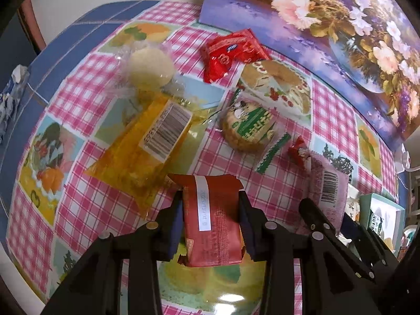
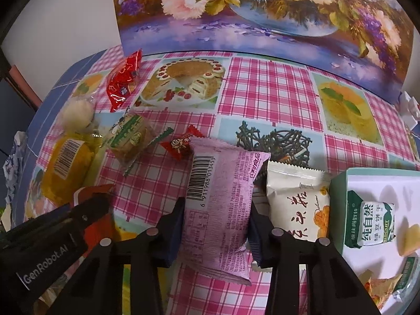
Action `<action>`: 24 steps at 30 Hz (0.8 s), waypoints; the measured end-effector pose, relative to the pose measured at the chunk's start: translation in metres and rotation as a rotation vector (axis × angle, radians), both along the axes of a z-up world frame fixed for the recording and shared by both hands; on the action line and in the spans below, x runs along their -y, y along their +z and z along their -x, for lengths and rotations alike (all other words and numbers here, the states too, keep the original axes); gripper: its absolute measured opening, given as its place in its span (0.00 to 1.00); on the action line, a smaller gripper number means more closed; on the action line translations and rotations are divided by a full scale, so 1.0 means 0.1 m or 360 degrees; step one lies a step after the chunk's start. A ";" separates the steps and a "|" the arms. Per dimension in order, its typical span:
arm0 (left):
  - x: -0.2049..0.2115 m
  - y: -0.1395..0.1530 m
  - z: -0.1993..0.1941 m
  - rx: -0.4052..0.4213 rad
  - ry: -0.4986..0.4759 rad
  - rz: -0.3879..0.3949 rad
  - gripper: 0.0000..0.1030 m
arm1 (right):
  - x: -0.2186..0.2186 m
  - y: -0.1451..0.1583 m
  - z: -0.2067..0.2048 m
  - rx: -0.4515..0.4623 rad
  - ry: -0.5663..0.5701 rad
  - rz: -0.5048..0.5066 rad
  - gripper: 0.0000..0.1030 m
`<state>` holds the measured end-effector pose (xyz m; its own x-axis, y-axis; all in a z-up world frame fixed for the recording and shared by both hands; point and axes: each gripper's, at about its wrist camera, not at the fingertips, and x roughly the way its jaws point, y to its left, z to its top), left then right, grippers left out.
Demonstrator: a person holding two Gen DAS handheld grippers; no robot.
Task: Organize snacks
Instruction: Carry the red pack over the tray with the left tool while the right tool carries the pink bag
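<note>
While left tongs point(image 1: 210, 220) clamp red packet point(image 1: 210, 210), right tongs point(image 2: 216, 225) pinch pink packet point(image 2: 223, 204); its lower end cut off.

Black all over on the left gripper point(image 1: 210, 220): angular matte arms, round silver pivot pins catching the light, dark blue ribbed pads lining the inner faces of both fingers. Same build on the right gripper point(image 2: 215, 225), black linkages, silver pins, blue ribbed pads. From the right wrist view, the other gripper's flank carries a white "GenRobot.AI" label and small screws.
</note>
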<state>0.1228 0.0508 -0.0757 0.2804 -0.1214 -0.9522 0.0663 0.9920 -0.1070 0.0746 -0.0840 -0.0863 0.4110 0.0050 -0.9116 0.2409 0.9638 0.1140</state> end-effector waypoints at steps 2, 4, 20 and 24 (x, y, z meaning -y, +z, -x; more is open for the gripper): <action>0.02 0.05 0.00 0.0019 -0.0015 -0.0001 0.40 | 0.01 0.05 0.03 0.0010 -0.0005 -0.0011 0.44; 0.03 0.09 0.01 0.0038 -0.0022 0.0004 0.40 | 0.01 0.11 0.05 0.0028 -0.0009 -0.0016 0.44; 0.13 0.58 0.13 0.0221 -0.0112 0.0032 0.40 | 0.14 0.52 0.30 0.0130 -0.0082 -0.0063 0.44; 0.23 0.74 0.19 0.0282 -0.0155 0.0051 0.40 | 0.25 0.59 0.37 0.0137 -0.0128 -0.0078 0.44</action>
